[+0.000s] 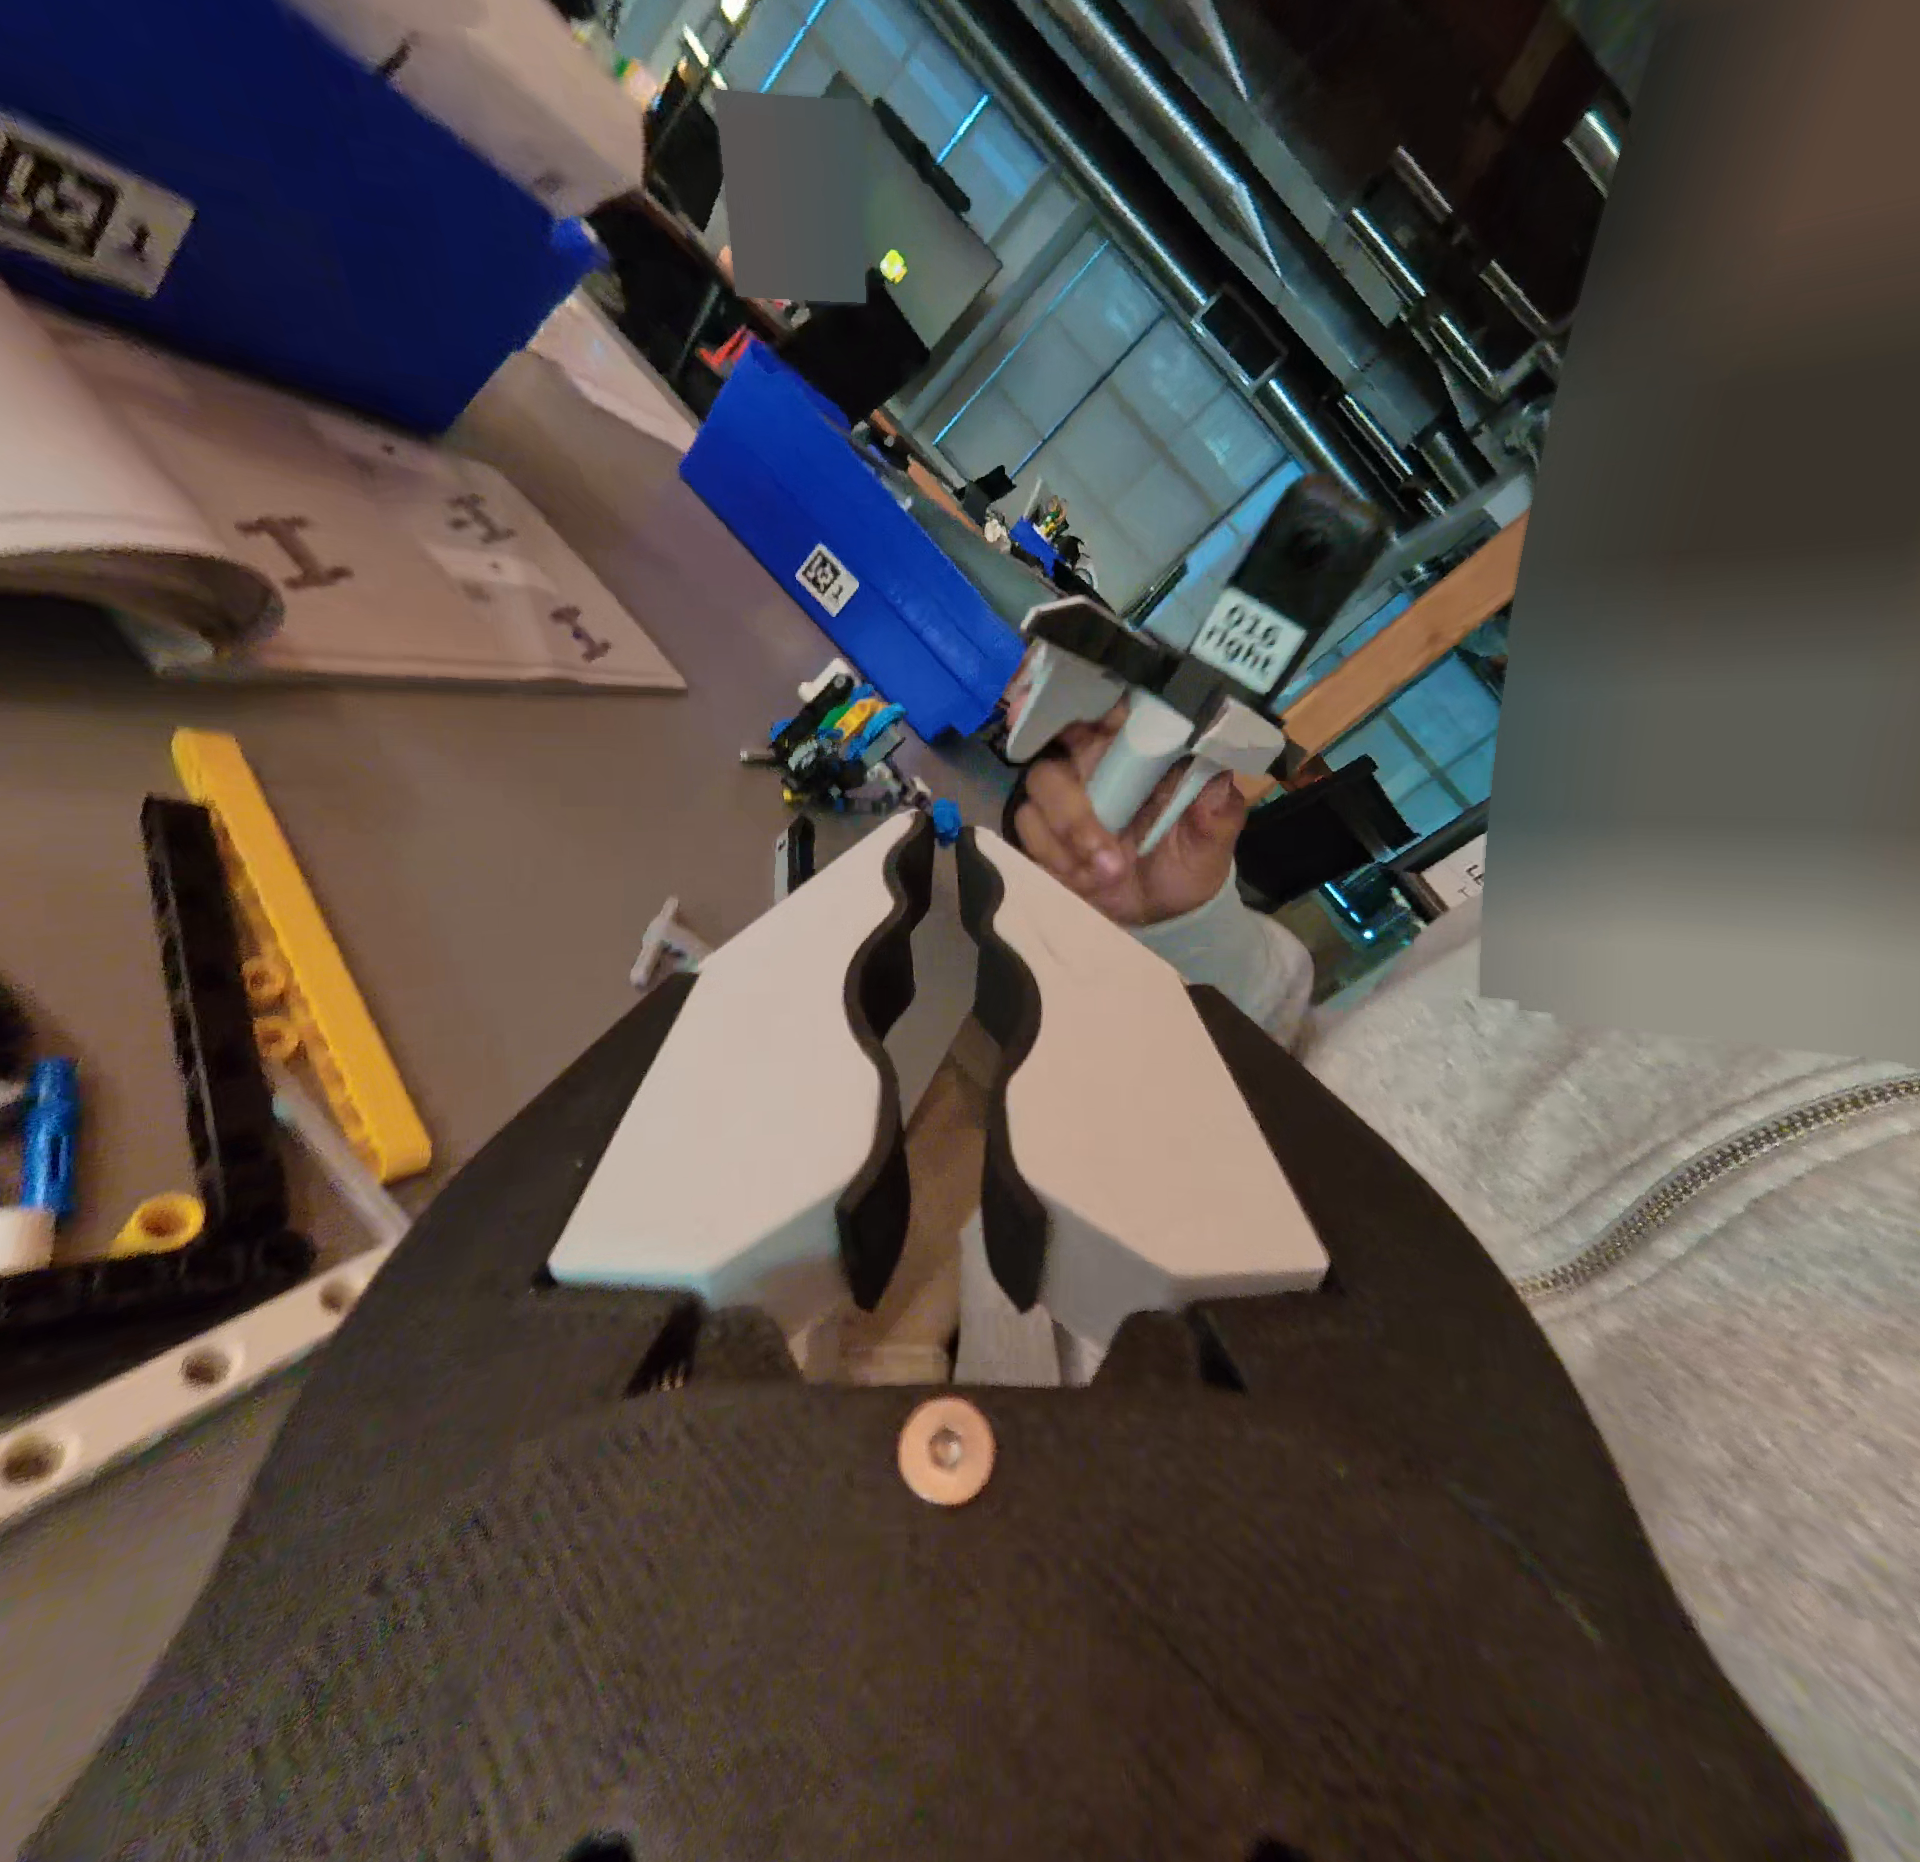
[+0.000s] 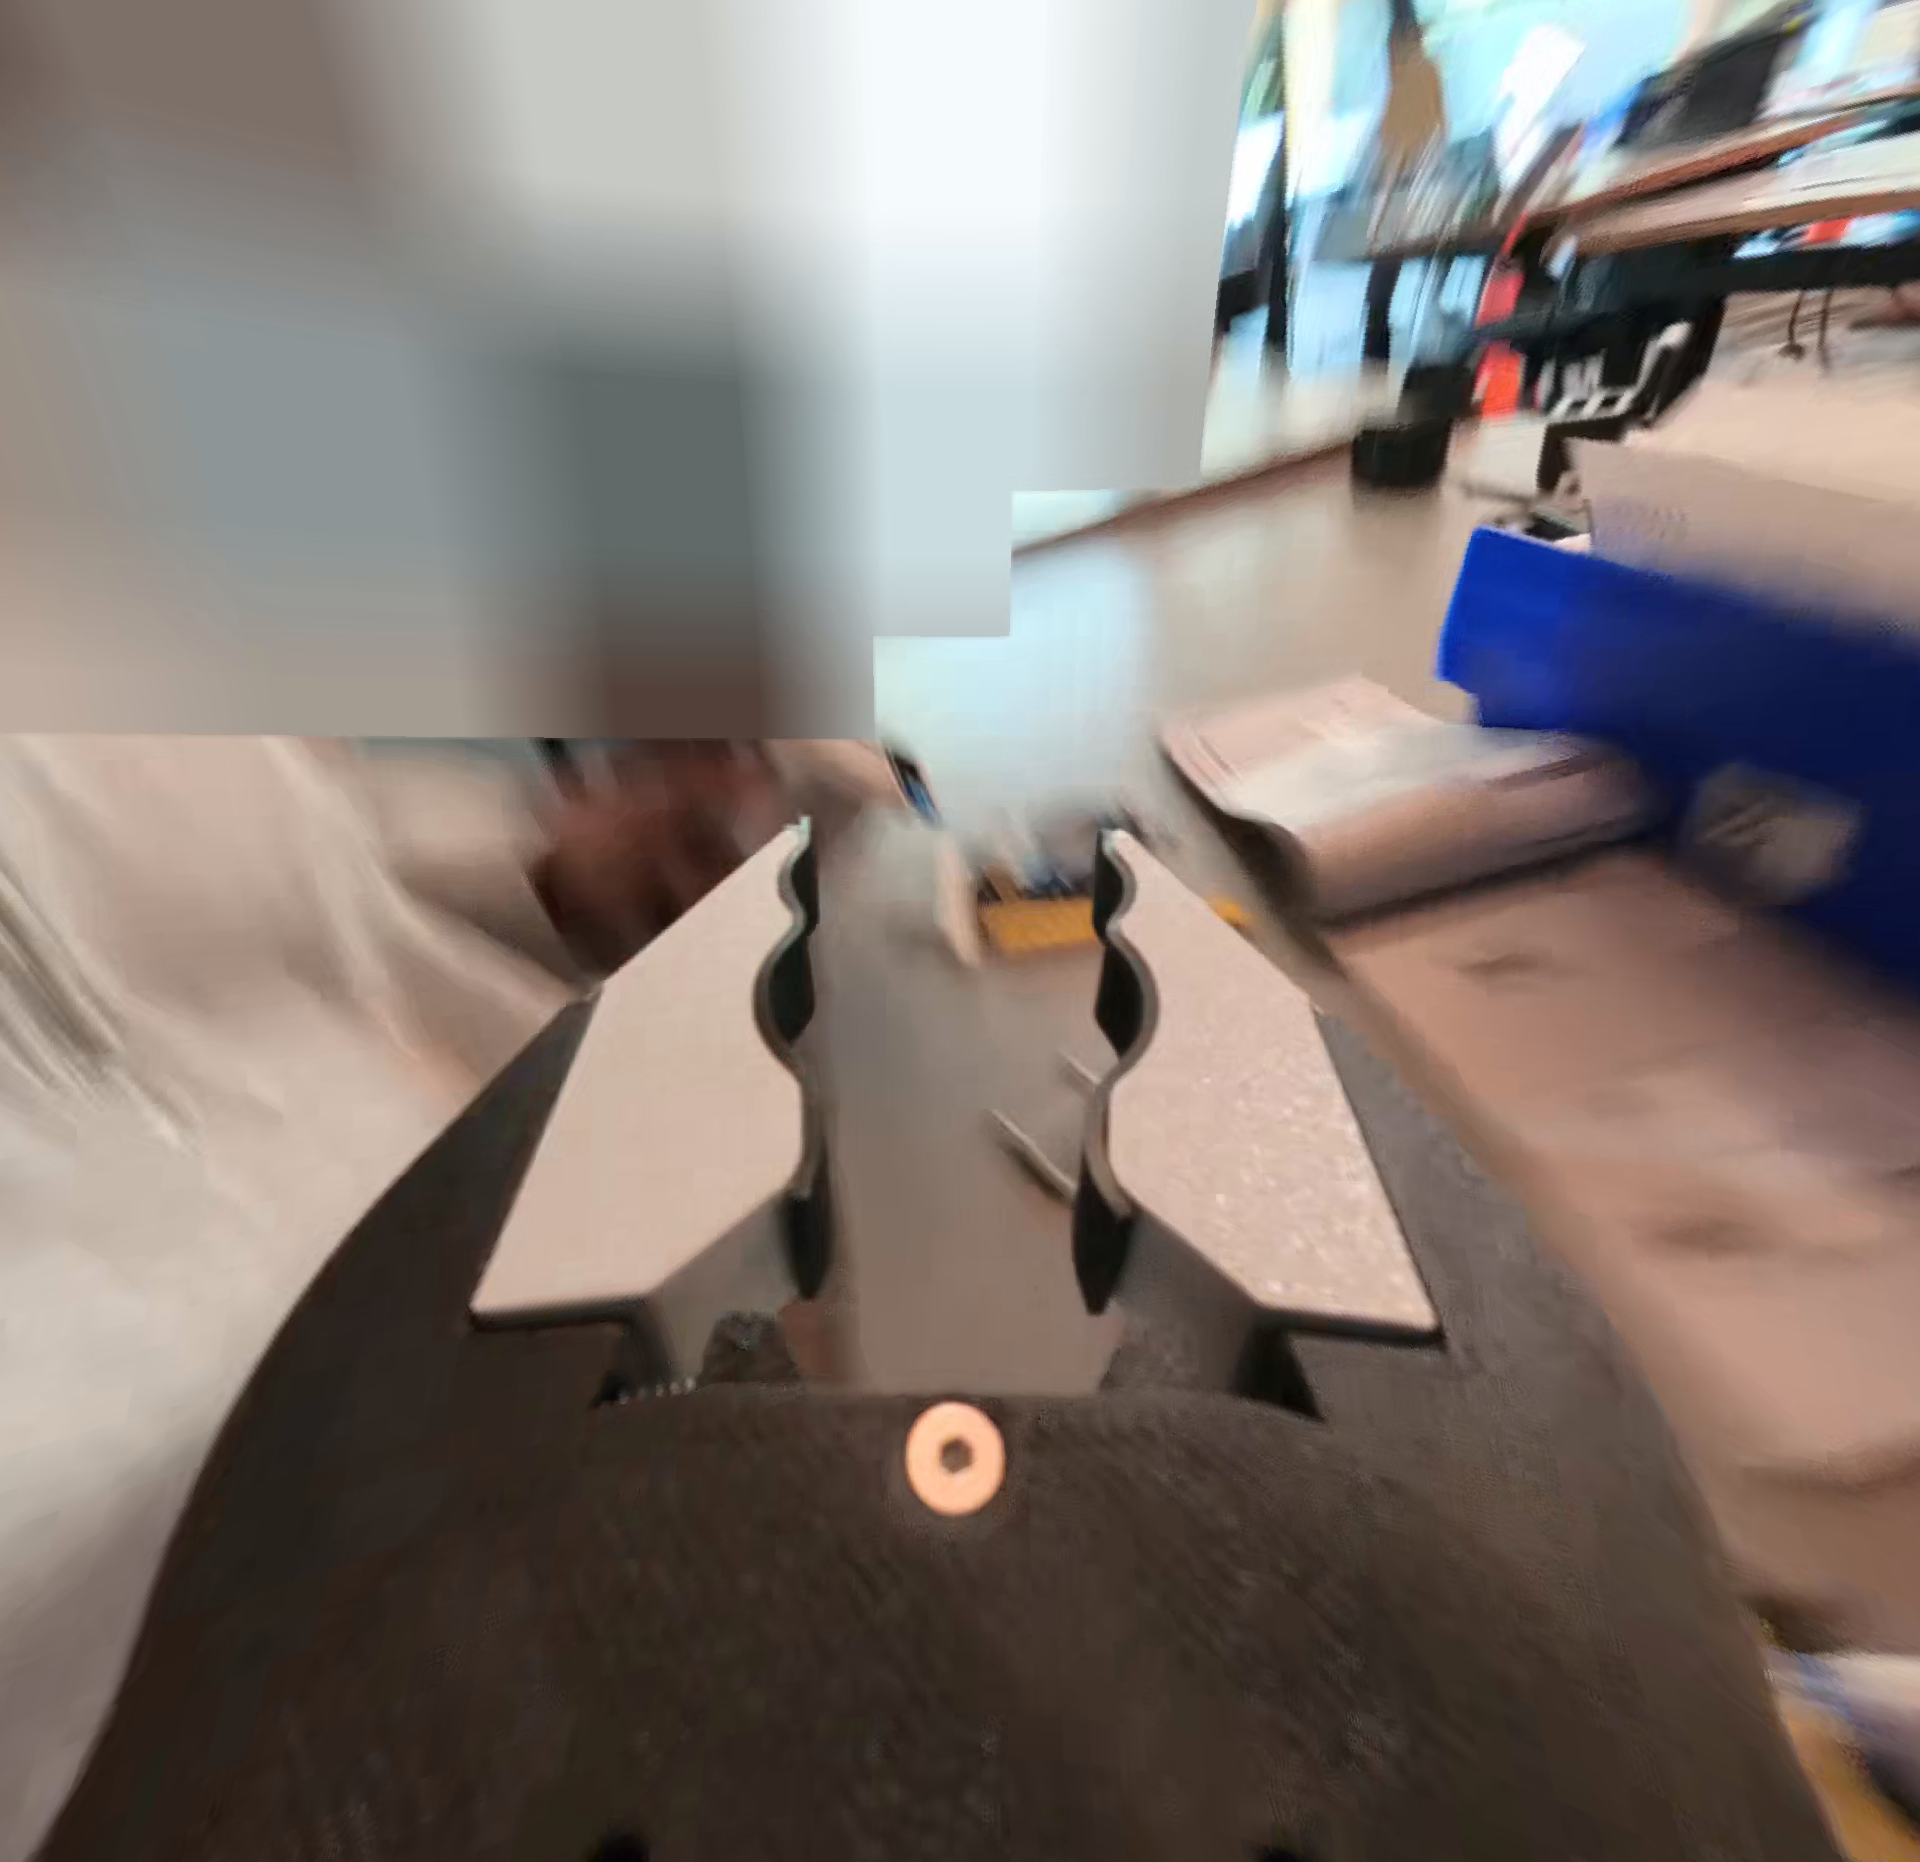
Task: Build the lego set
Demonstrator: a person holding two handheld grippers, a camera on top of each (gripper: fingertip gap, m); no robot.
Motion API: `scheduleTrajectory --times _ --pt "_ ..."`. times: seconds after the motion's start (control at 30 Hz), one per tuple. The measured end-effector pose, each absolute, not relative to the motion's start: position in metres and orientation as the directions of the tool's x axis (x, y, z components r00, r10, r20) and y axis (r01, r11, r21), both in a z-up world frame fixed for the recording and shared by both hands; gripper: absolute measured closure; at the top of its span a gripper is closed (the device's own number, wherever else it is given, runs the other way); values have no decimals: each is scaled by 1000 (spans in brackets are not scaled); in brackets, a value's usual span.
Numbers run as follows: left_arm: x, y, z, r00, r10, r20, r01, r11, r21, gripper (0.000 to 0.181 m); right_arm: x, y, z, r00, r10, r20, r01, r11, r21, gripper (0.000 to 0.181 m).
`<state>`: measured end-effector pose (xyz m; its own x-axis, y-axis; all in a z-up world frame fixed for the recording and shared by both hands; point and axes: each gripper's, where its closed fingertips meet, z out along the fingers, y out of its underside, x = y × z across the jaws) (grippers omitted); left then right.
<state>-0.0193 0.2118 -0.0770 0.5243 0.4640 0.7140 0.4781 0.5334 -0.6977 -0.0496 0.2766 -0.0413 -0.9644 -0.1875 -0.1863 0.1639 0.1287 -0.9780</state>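
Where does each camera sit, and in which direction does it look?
Left wrist view: sits behind the left tool, which pinches a small blue pin; it looks across the grey table at a yellow beam, with the person's hand and grey sleeve beyond.
Right wrist view: sits behind the open right tool, looking over the table; it is blurred.
Both views show a blue bin and the instruction booklet.

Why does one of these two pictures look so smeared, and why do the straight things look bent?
In the right wrist view, motion blur streaks the blue bin and booklet, while the right gripper itself stays sharp, jaws apart. The left wrist view is crisper: the yellow beam reads clearly, with the left gripper pinching a small blue piece. Its wide lens bows the edges. The flat grey patches were added afterwards.
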Motion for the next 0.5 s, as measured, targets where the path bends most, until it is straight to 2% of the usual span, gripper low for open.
scheduleTrajectory --times 0.07,0.17,0.3,0.43,0.5 --pt "-14 210 -86 501 454 737 517 526 -676 180 -49 272 -61 -976 -216 20 -83 288 -954 130" --pt "-8 207 -97 477 439 761 549 527 -648 180 -52 265 -99 -911 -362 198 -364 481 -798 132" --pt "-4 206 -98 468 393 791 580 539 -611 180 -52 257 -139 -787 -577 217 -577 564 -591 128" --pt "-4 205 -100 463 383 800 588 543 -600 180 -56 252 -168 -696 -698 168 -684 573 -451 122" --pt "-4 204 -101 460 373 806 593 546 -592 180 -57 252 -177 -674 -726 136 -704 576 -414 120"
